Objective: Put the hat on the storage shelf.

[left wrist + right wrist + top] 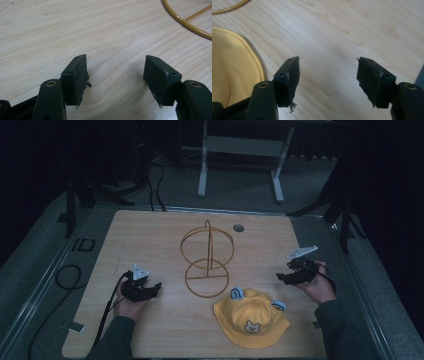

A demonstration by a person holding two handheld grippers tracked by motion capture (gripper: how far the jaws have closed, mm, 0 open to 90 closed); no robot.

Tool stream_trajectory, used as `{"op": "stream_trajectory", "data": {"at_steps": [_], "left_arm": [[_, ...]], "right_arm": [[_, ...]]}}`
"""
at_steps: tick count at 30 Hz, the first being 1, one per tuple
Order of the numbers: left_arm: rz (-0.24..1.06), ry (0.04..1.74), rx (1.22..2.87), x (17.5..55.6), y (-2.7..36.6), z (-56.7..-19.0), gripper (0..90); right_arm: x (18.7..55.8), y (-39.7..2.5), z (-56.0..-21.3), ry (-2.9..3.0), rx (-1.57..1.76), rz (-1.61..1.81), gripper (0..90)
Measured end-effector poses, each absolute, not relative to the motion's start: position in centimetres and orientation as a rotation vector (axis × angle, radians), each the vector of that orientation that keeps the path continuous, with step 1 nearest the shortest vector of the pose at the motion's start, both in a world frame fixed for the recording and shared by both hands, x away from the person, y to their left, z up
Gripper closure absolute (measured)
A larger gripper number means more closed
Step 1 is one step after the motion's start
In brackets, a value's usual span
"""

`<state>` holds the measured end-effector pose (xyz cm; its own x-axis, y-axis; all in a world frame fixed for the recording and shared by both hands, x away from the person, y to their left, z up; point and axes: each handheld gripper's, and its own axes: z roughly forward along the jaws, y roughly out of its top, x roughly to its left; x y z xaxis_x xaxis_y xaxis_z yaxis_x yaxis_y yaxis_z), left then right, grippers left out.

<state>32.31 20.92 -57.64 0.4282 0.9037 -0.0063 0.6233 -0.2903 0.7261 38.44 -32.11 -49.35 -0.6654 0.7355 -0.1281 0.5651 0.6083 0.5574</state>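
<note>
- We have the left gripper (150,289) low over the counter (150,235) at near left, jaws apart with bare wood between them.
- We have the right gripper (287,277) at near right, jaws likewise apart and empty; its own view shows the hat brim (234,72) just to one side.
- The yellow hat (251,316) lies crown-up at the near edge, right of centre, touched by neither gripper. It has two small blue-and-yellow ears and a bear-face patch on the front.
- The gold wire stand (207,260), a ring base carrying an upright hoop frame, sits mid-counter, just beyond the hat.
- Judgement: we are at the start; the approach to the hat has not begun in earnest. The next move calls for the right gripper to close on the brim, likely with the left taking the opposite side.
- Writing: "ID" reads on the dark surround at far left; no readable text on the hat.
</note>
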Motion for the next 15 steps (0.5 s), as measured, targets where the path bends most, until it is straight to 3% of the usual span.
{"op": "stream_trajectory", "data": {"at_steps": [15], "left_arm": [[0.544, 1.282, 2.024, 32.3, 20.9, -57.6, 36.1]], "right_arm": [[43.0, -31.4, -44.1, 2.628, 0.919, 0.478, 43.2]]}}
